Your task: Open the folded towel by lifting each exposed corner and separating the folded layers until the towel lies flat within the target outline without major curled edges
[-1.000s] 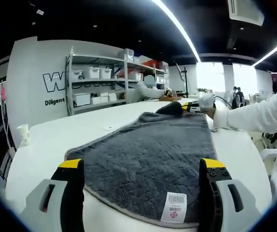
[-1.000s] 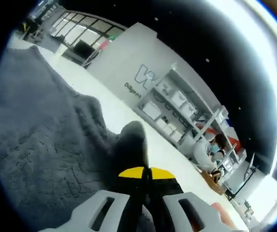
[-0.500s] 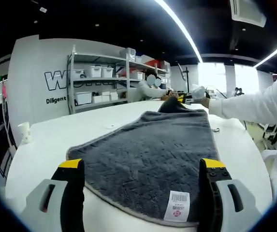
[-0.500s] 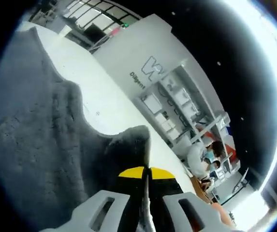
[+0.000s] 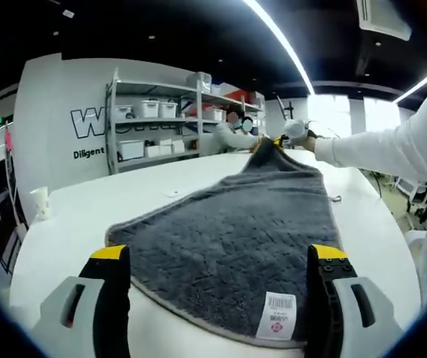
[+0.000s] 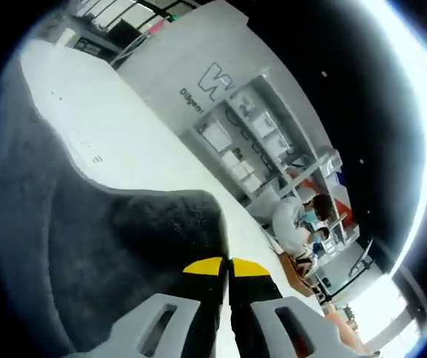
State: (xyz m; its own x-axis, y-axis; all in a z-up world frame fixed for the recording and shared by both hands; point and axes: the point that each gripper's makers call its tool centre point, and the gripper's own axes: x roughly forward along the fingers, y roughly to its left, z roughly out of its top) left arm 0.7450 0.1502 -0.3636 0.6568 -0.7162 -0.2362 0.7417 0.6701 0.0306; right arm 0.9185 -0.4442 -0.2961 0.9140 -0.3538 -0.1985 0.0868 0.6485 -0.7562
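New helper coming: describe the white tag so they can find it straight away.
On the white table lies a grey towel. At its near edge, toward the right corner, sits the tag: a small white label with a barcode and a red mark, the one white patch on the grey.

Grey towel spread on white surface; left tongs apart; right tongs lifting far corner.

Lab or workshop hall, shown by metal shelving stocked with white storage bins, lettered white wall, long white desk, dark ceiling lit by strip lights, person seated at the far bench
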